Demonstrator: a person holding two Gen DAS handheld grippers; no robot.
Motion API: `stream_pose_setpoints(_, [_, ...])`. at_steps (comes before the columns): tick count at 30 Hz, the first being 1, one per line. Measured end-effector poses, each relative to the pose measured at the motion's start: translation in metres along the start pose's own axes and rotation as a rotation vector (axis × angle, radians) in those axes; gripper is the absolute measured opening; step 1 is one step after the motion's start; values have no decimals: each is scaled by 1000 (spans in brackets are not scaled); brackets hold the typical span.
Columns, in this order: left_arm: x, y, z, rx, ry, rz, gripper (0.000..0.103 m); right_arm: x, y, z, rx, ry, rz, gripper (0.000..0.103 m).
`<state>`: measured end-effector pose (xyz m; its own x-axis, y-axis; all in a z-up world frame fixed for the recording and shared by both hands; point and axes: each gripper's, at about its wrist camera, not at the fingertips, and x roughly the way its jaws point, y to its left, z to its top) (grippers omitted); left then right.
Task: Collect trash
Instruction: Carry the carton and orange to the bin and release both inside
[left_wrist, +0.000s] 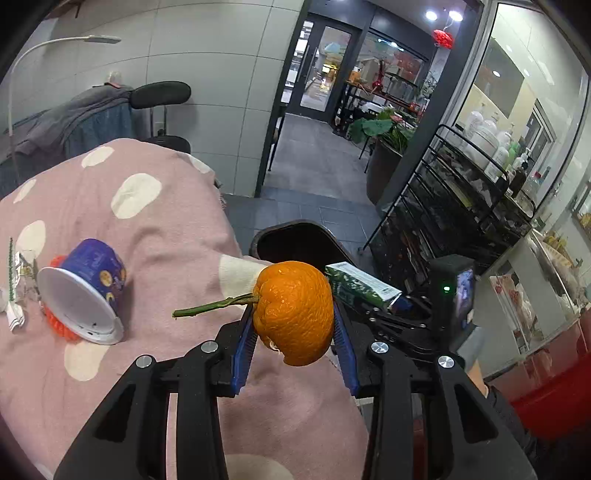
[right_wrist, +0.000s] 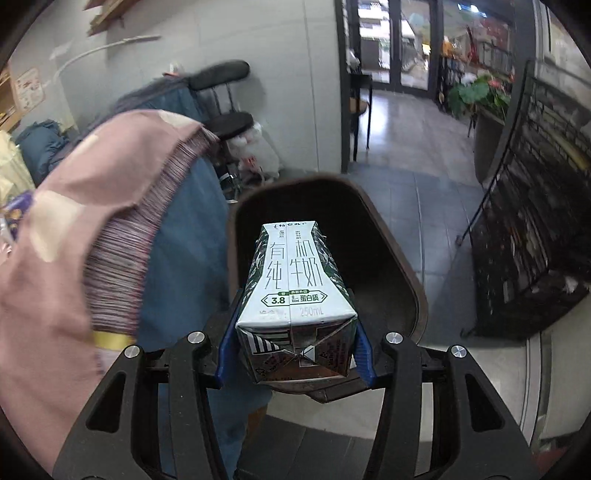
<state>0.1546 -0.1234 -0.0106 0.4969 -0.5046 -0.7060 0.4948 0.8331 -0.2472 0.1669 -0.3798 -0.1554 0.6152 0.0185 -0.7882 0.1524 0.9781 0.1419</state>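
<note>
In the left wrist view, at the far left of the frame, a crumpled wrapper (left_wrist: 16, 291) lies on a pink spotted cloth (left_wrist: 155, 236) covering the tabletop. Just right of it, a blue cup (left_wrist: 86, 291) lies tipped on its side, white bottom facing the camera, with something red and beaded (left_wrist: 59, 328) under it. These look like trash not yet collected.

At centre frame, the left claw (left_wrist: 295, 328) is clamped narrow on an orange peel (left_wrist: 295, 310), whose green stem (left_wrist: 214, 305) sticks out to the left. Directly beyond the peel, just above it in the frame, is the dark open mouth of a bin (left_wrist: 295, 240) on the floor past the cloth's edge. To the right of the peel, the milk carton (left_wrist: 360, 286) and the right claw holding it show, close beside the peel. A black wire rack (left_wrist: 461, 192) fills the right side.

In the right wrist view, the cloth (right_wrist: 74, 229) hangs at the left. At centre, the right claw (right_wrist: 295, 325) grips the carton (right_wrist: 295, 280) by its sides, long axis pointing straight ahead into the bin (right_wrist: 402, 266), which lies below and beyond it. The right claw seems nearer the bin. Nothing blocks either drop, though the two claws are crowded together.
</note>
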Motion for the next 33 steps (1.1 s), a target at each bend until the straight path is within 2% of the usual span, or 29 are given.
stream_pose_setpoints(2, [9, -9, 1, 17, 16, -3, 38, 21, -8, -1, 35, 51, 9, 51])
stream_pose_setpoints(6, [20, -20, 2, 40, 42, -12, 38, 58, -16, -1, 65, 143, -26, 51])
stream_pose_setpoints(14, [37, -43, 2, 90, 76, -24, 38, 101, -18, -7, 53, 220, -67, 52])
stream_pose_setpoints(15, [39, -45, 2, 96, 80, -25, 38, 101, -17, -8, 58, 211, -57, 53])
stream_pose_setpoints(18, [46, -48, 3, 108, 92, -27, 38, 93, -12, -9, 66, 185, -45, 68])
stream_pose_setpoints(25, [65, -58, 10, 140, 105, -21, 38, 54, -14, -13, 99, 110, -51, 70])
stream_pose_setpoints(33, [102, -67, 24, 179, 144, 28, 38, 21, -47, -43, 200, 89, -88, 73])
